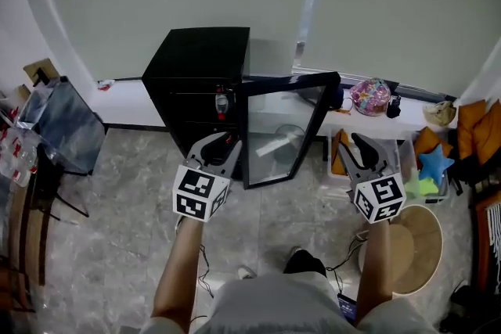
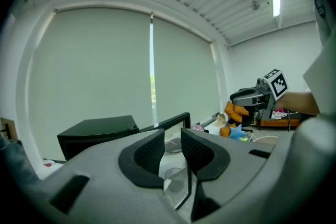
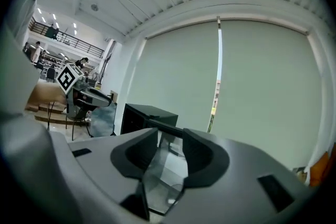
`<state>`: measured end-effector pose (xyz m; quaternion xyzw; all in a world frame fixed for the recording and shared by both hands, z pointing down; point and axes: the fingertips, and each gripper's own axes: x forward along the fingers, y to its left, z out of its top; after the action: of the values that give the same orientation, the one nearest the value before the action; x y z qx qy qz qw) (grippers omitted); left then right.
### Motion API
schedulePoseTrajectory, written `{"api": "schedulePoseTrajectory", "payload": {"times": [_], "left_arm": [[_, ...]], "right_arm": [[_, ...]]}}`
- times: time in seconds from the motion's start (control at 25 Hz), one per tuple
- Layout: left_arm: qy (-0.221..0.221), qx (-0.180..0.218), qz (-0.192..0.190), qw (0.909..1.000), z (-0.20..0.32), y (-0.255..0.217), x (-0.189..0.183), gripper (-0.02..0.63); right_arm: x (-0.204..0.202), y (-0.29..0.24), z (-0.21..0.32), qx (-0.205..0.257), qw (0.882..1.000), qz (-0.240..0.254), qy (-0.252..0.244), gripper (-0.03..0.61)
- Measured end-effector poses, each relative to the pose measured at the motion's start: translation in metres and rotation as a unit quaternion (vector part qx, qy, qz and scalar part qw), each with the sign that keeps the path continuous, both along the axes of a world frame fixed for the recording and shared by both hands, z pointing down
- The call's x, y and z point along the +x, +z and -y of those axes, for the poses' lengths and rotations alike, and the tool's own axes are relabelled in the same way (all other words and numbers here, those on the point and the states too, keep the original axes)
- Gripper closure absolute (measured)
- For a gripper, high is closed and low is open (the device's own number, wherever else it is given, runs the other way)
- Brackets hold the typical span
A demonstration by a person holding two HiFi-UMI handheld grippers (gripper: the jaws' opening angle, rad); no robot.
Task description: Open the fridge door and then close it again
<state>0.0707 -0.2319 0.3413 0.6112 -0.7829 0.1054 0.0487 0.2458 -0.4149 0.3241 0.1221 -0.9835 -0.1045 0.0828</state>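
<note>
A small black fridge (image 1: 200, 78) stands against the blind-covered window. Its glass door (image 1: 286, 133) hangs swung wide open to the right, black frame on top. My left gripper (image 1: 217, 146) hovers in front of the fridge's open cabinet, jaws apart with nothing between them. My right gripper (image 1: 362, 150) is right of the door's free edge, apart from it, also open and empty. In the left gripper view the left gripper (image 2: 172, 150) points at the door's top frame (image 2: 170, 122). In the right gripper view the right gripper (image 3: 170, 152) faces the fridge (image 3: 144, 115) and the glass pane.
A low white ledge (image 1: 407, 121) right of the fridge carries a colourful bag (image 1: 370, 96). Orange cushions and a blue star toy (image 1: 434, 164) lie at the far right, above a round wooden stool (image 1: 415, 246). A dark glass-topped stand (image 1: 59, 125) sits at the left.
</note>
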Motion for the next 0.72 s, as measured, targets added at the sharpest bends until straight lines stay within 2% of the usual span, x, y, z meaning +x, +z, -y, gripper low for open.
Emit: {"api": "schedulePoseTrajectory", "payload": {"times": [0.2,0.4,0.6,0.72], "left_arm": [[0.044,-0.021,0.003,0.9988,0.037,0.012,0.006,0.526],[0.077,-0.044,0.024,0.9958,0.1,0.018,0.004,0.514],[0.095,-0.083,0.05,0.9908,0.185,0.026,-0.014,0.506],[0.116,-0.124,0.074,0.9828,0.242,0.032,-0.023,0.488]], "right_arm": [[0.013,0.016,0.02,-0.009,0.999,-0.013,0.028,0.423],[0.001,0.035,0.074,-0.021,0.999,-0.023,0.033,0.414],[-0.031,0.062,0.143,-0.044,0.998,-0.039,-0.004,0.383],[-0.055,0.08,0.191,-0.051,0.996,-0.059,-0.032,0.382]]}}
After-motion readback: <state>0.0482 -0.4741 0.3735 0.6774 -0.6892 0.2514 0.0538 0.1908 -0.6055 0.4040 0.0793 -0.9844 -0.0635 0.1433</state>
